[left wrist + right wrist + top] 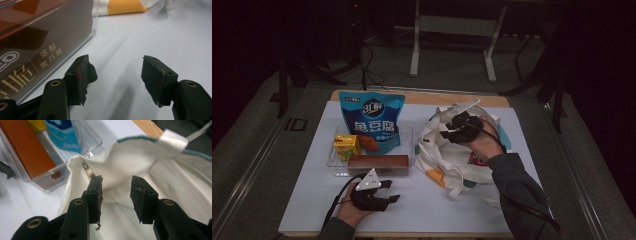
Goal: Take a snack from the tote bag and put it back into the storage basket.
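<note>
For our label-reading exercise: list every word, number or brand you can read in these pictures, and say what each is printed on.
"鱼豆腐" and a large "3": on the blue pouch; its small white tag is too blurred.
"浓醇 黑巧味": on the brown box, beside larger gold characters cut off by the frame.
Yellow carton: print too small to read.
White bag: no text seen.

My fingers (96, 195) are black. The bag (160, 180) is cream with teal trim and an orange patch; the pouch (372, 120) blue, the box (378, 162) brown, the tabletop (422, 205) white.
</note>
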### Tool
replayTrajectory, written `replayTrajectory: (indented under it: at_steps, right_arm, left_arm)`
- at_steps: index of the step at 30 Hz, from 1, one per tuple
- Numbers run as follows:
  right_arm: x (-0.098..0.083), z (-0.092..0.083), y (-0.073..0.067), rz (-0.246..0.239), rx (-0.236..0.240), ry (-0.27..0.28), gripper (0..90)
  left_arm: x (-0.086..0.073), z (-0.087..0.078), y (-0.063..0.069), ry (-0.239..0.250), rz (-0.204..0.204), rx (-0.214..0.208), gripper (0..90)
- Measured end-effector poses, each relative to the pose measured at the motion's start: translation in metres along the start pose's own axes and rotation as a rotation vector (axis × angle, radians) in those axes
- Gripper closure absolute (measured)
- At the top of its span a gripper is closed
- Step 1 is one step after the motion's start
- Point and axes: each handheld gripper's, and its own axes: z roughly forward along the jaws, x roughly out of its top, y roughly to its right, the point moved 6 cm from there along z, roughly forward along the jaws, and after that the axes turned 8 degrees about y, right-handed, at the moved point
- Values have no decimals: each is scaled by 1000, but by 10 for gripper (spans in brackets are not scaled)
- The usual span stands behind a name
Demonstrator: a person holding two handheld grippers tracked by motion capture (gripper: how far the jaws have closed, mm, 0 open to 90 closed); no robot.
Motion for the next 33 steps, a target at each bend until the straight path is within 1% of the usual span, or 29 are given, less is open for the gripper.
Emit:
replayTrajectory:
  at_steps: [8, 18, 22, 26, 33]
  right_arm:
    - [-10, -3, 8, -15, -17, -37, 593]
    - [-25, -11, 19, -18, -48, -90, 576]
    - [-31, -13, 21, -18, -58, -110, 567]
    - [-37, -15, 23, -29, -65, -125, 555]
    - [-45, -19, 26, -26, -71, -145, 546]
  left_arm:
    - [0, 0, 0, -1, 1, 0, 399]
    - [0, 0, 0, -2, 1, 0, 399]
    - [0, 0, 0, -2, 1, 0, 399]
    - [0, 0, 0, -2, 1, 0, 399]
    - [0, 0, 0, -3, 2, 1, 399]
